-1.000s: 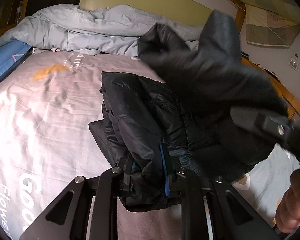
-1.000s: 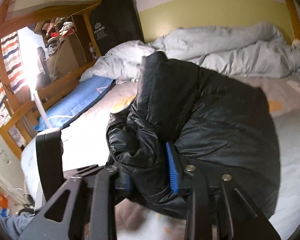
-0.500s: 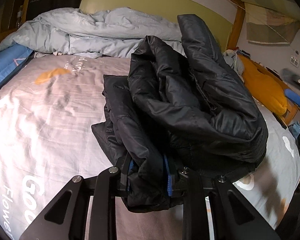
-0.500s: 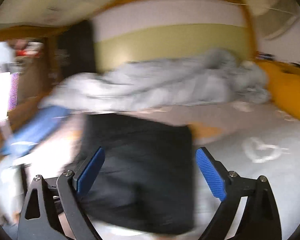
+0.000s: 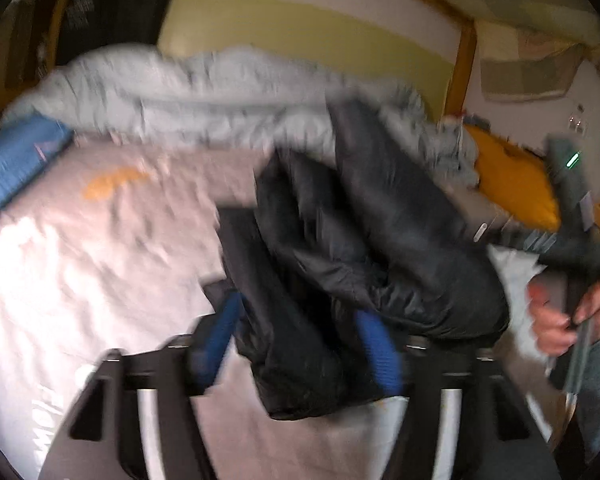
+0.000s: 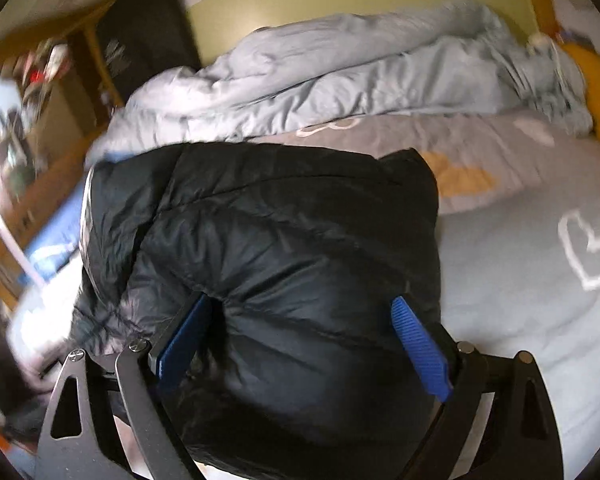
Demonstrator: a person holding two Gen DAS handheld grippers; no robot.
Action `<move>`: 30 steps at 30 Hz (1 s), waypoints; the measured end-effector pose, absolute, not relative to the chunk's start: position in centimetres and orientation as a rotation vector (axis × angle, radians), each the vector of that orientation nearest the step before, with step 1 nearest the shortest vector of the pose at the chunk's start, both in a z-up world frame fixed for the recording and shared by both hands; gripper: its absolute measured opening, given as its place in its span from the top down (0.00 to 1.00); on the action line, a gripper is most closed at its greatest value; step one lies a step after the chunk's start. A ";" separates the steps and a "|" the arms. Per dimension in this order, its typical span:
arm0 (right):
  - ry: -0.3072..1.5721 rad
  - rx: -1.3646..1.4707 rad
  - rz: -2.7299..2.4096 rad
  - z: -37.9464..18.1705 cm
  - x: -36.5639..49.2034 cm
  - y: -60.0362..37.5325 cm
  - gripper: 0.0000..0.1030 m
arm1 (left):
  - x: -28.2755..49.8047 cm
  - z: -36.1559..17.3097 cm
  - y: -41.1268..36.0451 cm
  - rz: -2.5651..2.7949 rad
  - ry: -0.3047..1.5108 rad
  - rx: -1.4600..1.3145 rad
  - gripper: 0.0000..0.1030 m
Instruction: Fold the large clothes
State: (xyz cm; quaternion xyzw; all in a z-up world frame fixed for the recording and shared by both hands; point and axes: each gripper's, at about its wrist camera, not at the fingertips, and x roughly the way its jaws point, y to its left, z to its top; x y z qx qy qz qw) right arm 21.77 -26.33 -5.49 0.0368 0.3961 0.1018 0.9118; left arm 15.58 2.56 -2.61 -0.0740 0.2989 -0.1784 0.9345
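Note:
A black puffer jacket (image 5: 364, 264) lies bunched in a folded heap on the bed sheet (image 5: 80, 264). My left gripper (image 5: 300, 344) is open, its blue pads on either side of the jacket's near edge. In the right wrist view the jacket (image 6: 284, 240) lies as a flat folded block. My right gripper (image 6: 304, 344) is open, jaws wide, just over the jacket's near part. The right gripper also shows in the left wrist view (image 5: 576, 232), held in a hand at the right. The left view is motion-blurred.
A crumpled grey duvet (image 6: 360, 76) lies along the head of the bed. An orange pillow (image 5: 512, 184) is at the right, a blue mat (image 5: 16, 160) at the left. A wooden frame and shelves (image 6: 28, 92) stand on the left side.
My right gripper let go of the jacket about half a second ago and now hovers open over it. My left gripper has just opened, releasing the jacket's near edge.

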 end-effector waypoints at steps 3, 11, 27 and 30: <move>0.814 0.043 0.212 -5.7 21.4 -25.4 0.10 | 13.6 0.5 3.5 -0.367 0.494 -0.166 0.16; 0.784 -0.087 0.254 -5.8 19.4 -21.9 0.04 | 15.8 2.3 -0.9 -0.276 0.492 -0.073 0.13; 0.753 0.253 0.127 -4.0 18.9 -33.2 0.04 | 21.9 -7.2 2.1 -0.020 0.760 -0.142 0.10; 0.810 0.338 0.170 -5.8 20.1 -34.4 0.07 | 21.7 -7.8 2.9 -0.096 0.774 -0.238 0.12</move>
